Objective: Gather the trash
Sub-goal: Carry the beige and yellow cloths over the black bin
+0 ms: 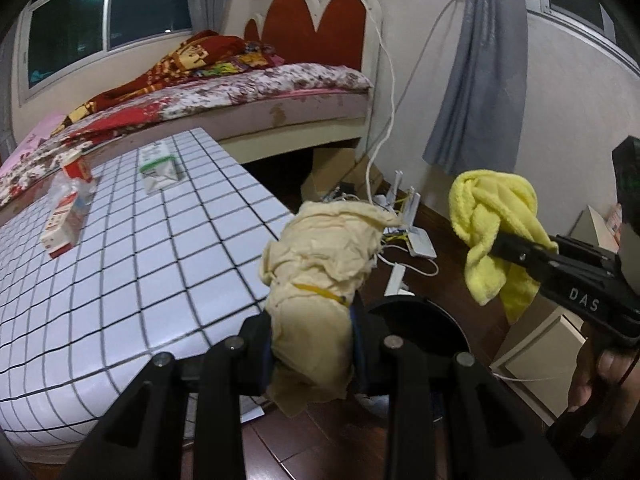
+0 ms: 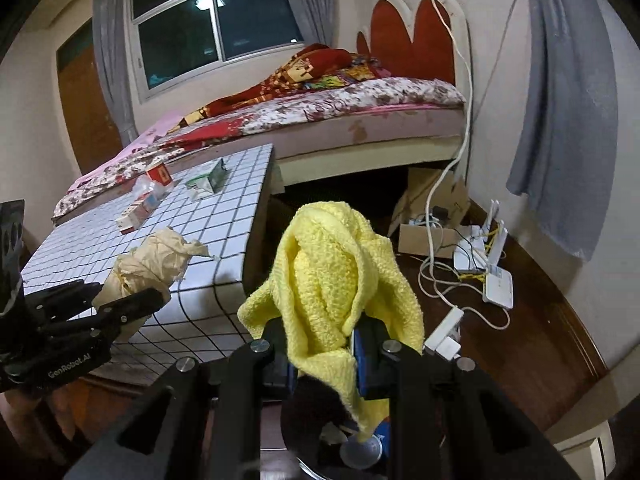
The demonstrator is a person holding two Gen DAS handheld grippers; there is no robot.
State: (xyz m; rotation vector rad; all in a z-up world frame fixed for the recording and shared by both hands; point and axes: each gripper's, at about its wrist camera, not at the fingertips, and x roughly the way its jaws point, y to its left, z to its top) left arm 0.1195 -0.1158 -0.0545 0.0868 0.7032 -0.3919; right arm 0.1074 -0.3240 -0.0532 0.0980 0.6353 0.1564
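Left wrist view: left gripper (image 1: pixel 312 344) is clamped on a beige cloth bundle (image 1: pixel 320 264), held off the tiled table (image 1: pixel 120 260) edge, apparently for binning. Right wrist view: right gripper (image 2: pixel 324 344) pinches a yellow towel (image 2: pixel 332 280) directly above the black bin (image 2: pixel 296 424) beside that table.

The left hand-held gripper (image 1: pixel 312 344) is clamped tight on a beige crumpled bundle (image 1: pixel 320 260), angled downward, just off the near corner of the bench (image 1: pixel 120 260). The right hand-held gripper (image 2: pixel 326 348) is likewise pinched shut on a yellow cloth (image 2: pixel 332 272), tilted downward, farther out from that bench corner, beside the left one. In the left wrist view, fingers (image 1: pixel 608 368) of the person's right hand wrap the right tool's handle.
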